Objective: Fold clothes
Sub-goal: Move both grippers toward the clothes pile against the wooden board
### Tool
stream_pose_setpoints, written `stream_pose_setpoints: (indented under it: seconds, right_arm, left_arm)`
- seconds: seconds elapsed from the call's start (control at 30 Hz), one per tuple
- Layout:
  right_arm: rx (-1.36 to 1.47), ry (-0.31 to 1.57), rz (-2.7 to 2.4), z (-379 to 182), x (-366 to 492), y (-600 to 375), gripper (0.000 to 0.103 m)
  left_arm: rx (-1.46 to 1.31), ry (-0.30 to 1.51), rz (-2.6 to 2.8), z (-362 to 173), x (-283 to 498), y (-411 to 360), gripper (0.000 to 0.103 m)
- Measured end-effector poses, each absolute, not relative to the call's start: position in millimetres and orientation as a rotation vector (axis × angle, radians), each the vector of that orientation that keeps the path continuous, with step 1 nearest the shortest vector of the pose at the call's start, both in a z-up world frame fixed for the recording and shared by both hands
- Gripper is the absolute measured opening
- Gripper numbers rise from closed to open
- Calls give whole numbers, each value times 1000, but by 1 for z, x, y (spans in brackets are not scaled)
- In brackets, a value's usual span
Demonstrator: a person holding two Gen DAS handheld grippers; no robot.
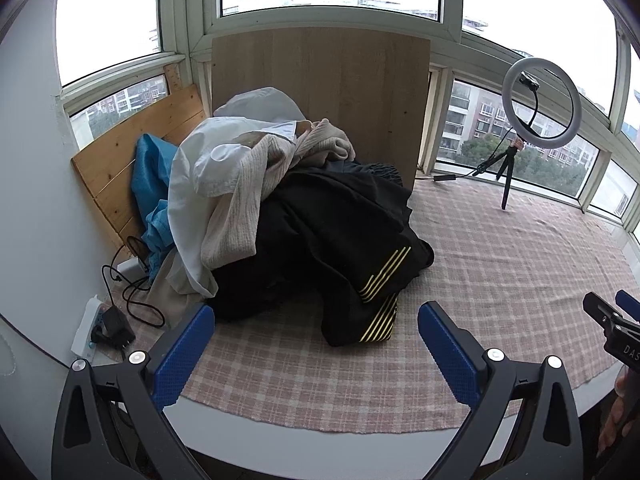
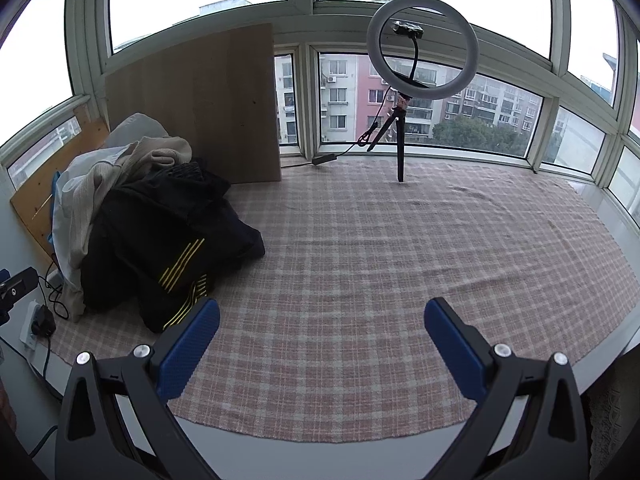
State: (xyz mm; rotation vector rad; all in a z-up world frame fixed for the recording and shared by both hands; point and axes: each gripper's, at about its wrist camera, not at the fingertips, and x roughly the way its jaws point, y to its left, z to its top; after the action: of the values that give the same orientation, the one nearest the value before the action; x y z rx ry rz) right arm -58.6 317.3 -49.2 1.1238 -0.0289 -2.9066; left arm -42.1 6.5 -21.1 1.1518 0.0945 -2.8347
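Your left gripper [image 1: 316, 314] and right gripper [image 2: 322, 312] both hover spread wide, holding nothing, above the checked cloth [image 2: 380, 248]; clothes pile [image 1: 288, 208] sits unfolded.

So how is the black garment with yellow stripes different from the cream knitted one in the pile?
The black garment is dark and smooth with yellow stripes near one edge; the cream knit is pale, ribbed and plain. The black garment lies at the front of the pile and reaches the checked cloth; the cream knit is draped higher, partly over it. Both are crumpled and unfolded, and no gripper holds either.
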Motion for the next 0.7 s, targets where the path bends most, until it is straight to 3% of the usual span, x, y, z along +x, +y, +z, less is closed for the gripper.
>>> stream_pose_setpoints:
  seconds: [0.7]
  right_arm:
    - [889, 86, -2666, -17, -158, 309, 103]
  left_arm:
    - [941, 131, -2600, 23, -70, -9, 102]
